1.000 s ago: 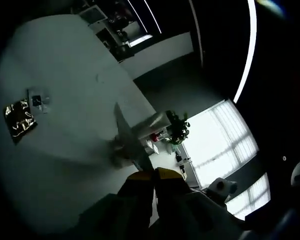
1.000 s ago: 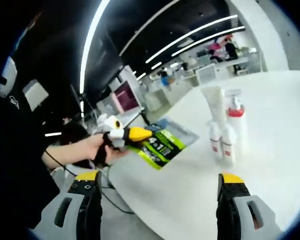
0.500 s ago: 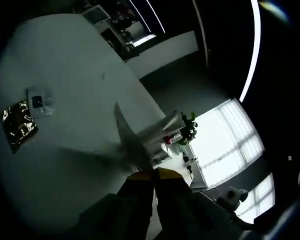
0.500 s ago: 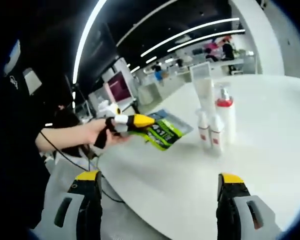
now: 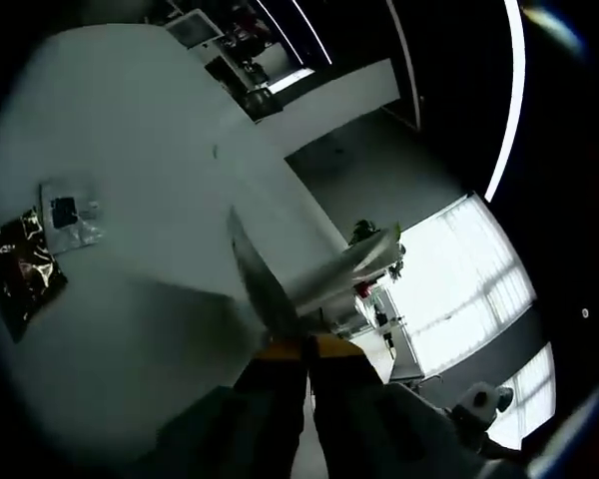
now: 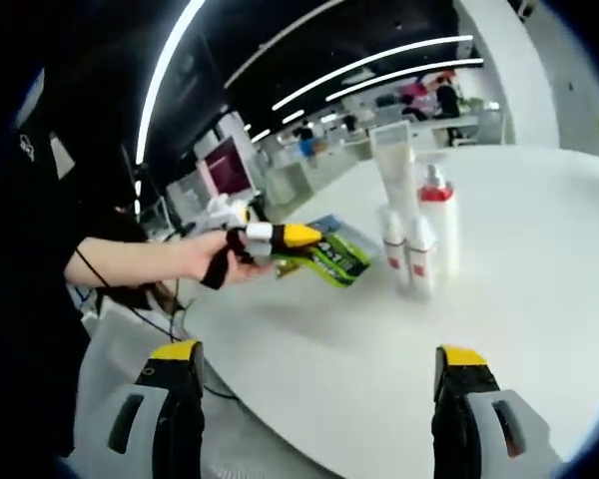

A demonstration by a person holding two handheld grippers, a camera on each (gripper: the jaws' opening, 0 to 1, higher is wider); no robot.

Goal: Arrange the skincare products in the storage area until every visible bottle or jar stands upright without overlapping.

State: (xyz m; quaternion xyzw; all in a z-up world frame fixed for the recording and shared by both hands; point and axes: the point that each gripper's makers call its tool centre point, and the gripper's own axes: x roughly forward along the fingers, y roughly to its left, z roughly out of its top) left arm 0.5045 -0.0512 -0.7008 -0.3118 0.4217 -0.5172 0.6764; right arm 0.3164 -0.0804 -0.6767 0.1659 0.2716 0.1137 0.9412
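Skincare bottles standing together on the white table

The cluster of bottles (image 6: 411, 235) — a tall white tube, a red-collared pump bottle and two small ones — stands upright ahead of the right gripper (image 6: 319, 384), whose jaws are spread wide. To their left the left gripper (image 6: 285, 237), jaws pressed together, hangs over a green packet (image 6: 334, 257). From the left gripper (image 5: 304, 346), two sachets (image 5: 42, 239) lie far left on the table (image 5: 130, 150).

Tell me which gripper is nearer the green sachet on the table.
Left. The left gripper hovers right beside the green sachet; the right gripper, jaws wide open, hangs back at the table's near edge.
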